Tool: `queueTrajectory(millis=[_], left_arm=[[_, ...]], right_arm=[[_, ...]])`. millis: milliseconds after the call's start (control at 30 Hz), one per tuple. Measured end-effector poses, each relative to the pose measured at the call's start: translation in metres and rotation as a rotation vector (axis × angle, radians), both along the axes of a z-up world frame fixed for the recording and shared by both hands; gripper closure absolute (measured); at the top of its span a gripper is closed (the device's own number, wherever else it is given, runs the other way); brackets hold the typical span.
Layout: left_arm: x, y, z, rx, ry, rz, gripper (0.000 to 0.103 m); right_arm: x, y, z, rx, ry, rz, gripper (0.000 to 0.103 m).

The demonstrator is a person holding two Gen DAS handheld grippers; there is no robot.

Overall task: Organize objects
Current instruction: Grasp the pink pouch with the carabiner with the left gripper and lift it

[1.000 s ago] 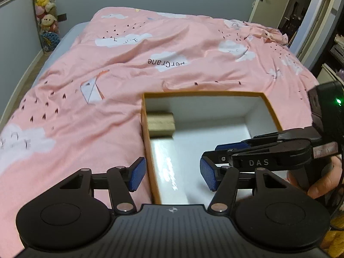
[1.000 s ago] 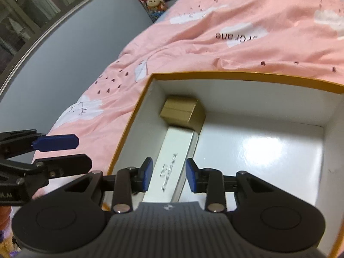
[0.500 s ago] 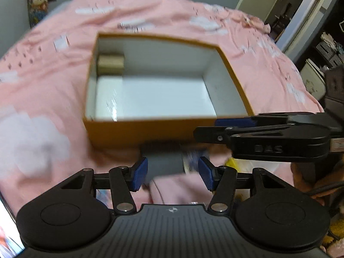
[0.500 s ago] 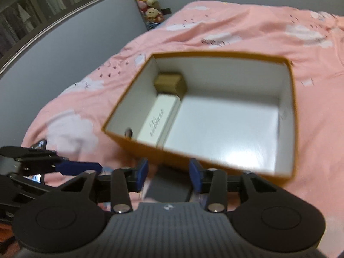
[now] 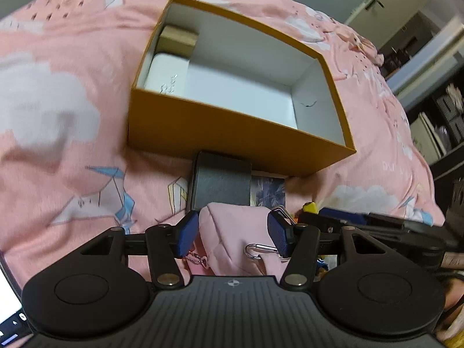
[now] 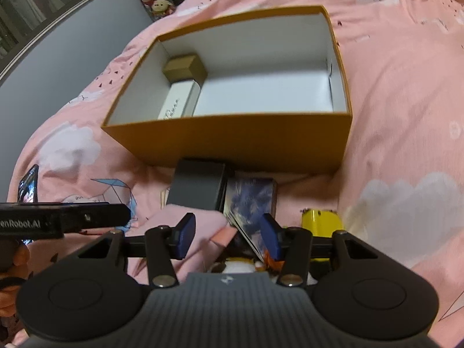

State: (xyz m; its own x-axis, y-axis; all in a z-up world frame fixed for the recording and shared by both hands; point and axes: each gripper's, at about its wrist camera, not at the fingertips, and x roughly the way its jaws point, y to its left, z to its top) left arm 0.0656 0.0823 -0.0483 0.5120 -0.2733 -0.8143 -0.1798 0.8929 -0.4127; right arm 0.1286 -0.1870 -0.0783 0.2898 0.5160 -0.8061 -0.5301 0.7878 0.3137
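While the orange box (image 5: 232,133) sits open on the pink bedspread (image 5: 58,150), both grippers hover over a cluster of loose items just in front of its near wall. The box is a rectangular carton, orange outside and white inside, and most of its floor is bare; in its far left corner stands a small tan carton (image 6: 185,68), and a long white carton (image 6: 178,103) with faint print lies along the left wall, one end against the tan one. Just outside the near wall lies a dark grey case (image 5: 221,182), its far edge touching or nearly touching the box, and beside it on the right a picture card (image 6: 252,200) in blue and white tones. A yellow item (image 6: 320,221) lies to the right of the card, apart from it. The left gripper (image 5: 233,233) has its blue-padded jaws spread, and a pink pouch (image 5: 232,232) with a silver clip (image 5: 256,250) and a bead chain (image 5: 195,259) lies between and below them; whether the pads touch it cannot be told. The right gripper (image 6: 229,236) is likewise spread wide, holding nothing, above the card's near edge and a white and orange plush item (image 6: 240,265) that is mostly hidden.
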Motion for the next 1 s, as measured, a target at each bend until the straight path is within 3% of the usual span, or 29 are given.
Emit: queueTrajectory(millis=[200,400,600,700,1000], left_arm=[[0.002,0.005,-0.015,-0.096,0.04,0.02,0.035],[0.003,0.0,-0.026,-0.134,0.094,0.008,0.033],[-0.006,-0.004,-0.015,-0.097,0.121,-0.031,0.033],[-0.013,-0.009,-0.008,-0.103,0.121,-0.087,0.031],[-0.022,-0.034,0.0,0.009,0.147,-0.269,0.033]], right_arm=[[0.001,0.006,-0.015,-0.013,0.06,0.015,0.058],[0.002,0.003,-0.021,-0.008,0.097,0.012,0.058],[0.001,0.003,-0.018,-0.024,0.082,0.017,0.061],[-0.004,0.006,-0.012,-0.026,0.057,0.047,0.061],[-0.015,0.003,-0.005,-0.067,0.037,0.093,0.061]])
